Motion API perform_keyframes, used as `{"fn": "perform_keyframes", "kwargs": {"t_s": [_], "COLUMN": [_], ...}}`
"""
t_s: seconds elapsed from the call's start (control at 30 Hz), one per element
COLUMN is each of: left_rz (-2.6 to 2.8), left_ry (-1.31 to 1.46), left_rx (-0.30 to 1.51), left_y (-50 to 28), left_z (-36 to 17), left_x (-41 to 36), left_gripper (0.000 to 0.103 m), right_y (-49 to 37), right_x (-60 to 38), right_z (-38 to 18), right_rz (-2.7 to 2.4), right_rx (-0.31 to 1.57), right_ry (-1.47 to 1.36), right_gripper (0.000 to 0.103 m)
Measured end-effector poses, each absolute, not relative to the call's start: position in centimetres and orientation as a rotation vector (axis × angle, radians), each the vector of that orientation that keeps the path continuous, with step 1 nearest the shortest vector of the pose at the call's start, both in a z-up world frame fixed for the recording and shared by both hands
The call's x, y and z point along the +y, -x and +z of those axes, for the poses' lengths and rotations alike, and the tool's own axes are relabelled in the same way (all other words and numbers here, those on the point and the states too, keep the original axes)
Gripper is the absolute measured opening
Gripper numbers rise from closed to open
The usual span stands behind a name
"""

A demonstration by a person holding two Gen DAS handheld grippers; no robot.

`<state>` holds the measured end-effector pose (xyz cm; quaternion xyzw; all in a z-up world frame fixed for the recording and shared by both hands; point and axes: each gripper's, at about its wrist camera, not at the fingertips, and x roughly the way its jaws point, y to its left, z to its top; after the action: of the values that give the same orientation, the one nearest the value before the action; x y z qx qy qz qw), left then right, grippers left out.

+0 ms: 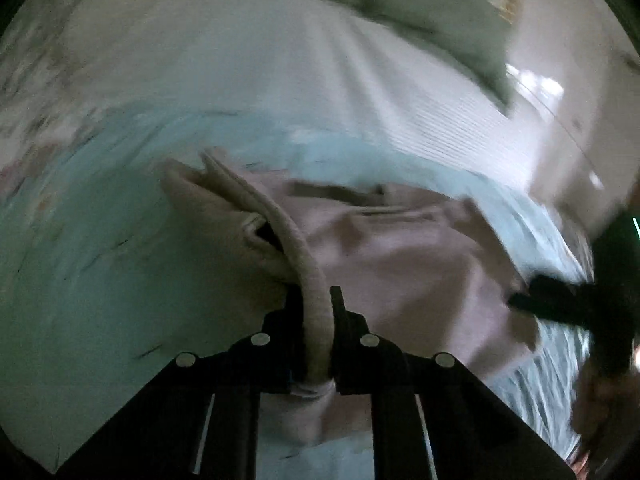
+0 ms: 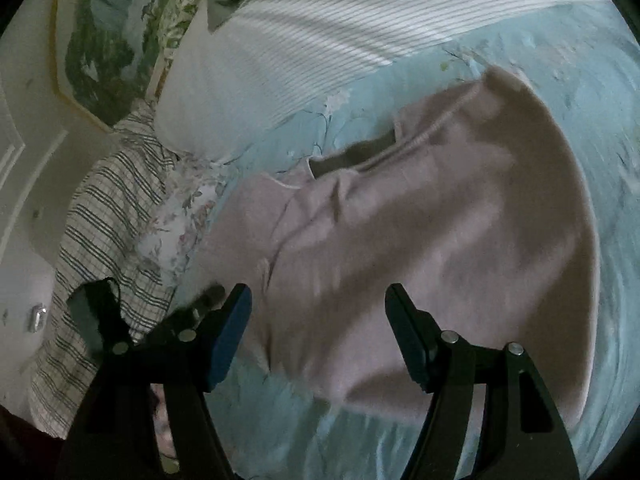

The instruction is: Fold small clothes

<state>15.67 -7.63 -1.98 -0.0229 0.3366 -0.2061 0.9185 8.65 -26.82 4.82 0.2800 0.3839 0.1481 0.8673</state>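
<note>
We see the pink garment lying on a light blue floral bed sheet, spread directly ahead of both tools. In the left wrist view the left hand-held gripper sits at the garment's near edge, with a rolled ribbed hem running up from between its fingers; the rest of the pink garment stretches away to the right. In the right wrist view the right hand-held gripper hovers over the garment's near portion, cloth visible in the gap between the fingers.

Hard to make out: the left wrist view is heavily motion-blurred, so sheet pattern and garment folds smear. The right hand-held gripper shows at the right edge of that view as a dark blurred shape at the garment's far side; we can't tell from there whether it touches the cloth. The garment type isn't clear; we see a neck-like opening facing a white ribbed pillow. A striped cloth lies at the left, partly cut off by the left finger.

Left hand-held gripper: jaws nearly closed, clamped on the hem. Right hand-held gripper: jaws spread wide, blue pads exposed, nothing between them; contact with the garment below we can't confirm
</note>
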Motion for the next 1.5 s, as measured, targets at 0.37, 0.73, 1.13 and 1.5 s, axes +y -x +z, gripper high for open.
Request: {"fn": "perform_keyframes", "kwargs": {"t_s": [0.37, 0.73, 1.13, 1.5], "left_rz": [-0.515, -0.531, -0.776, -0.821], "left_ry": [-0.031, -0.031, -0.013, -0.178], "left_rx": [0.799, 0.791, 0.788, 0.921], "left_y": [-16.1, -16.0, -14.3, -13.9], "left_z": [-6.4, -5.4, -2.0, -6.5], "left_x": [-12.5, -12.3, -21.1, -27.4], "left_gripper": [0.007, 0.007, 0.007, 0.012], "right_y": [-20.6, -25.1, -16.0, -14.6], "right_x": [-21.5, -17.3, -32.6, -36.2], "right_z": [1.5, 2.2, 6.8, 2.4], "right_rz": [0.444, 0.525, 0.262, 0.132], "right_rx": [1.023, 0.986, 0.839, 0.883], "right_ry": [-0.502, -0.458, -0.448, -0.433], "right_gripper": [0.079, 0.022, 0.022, 0.023]}}
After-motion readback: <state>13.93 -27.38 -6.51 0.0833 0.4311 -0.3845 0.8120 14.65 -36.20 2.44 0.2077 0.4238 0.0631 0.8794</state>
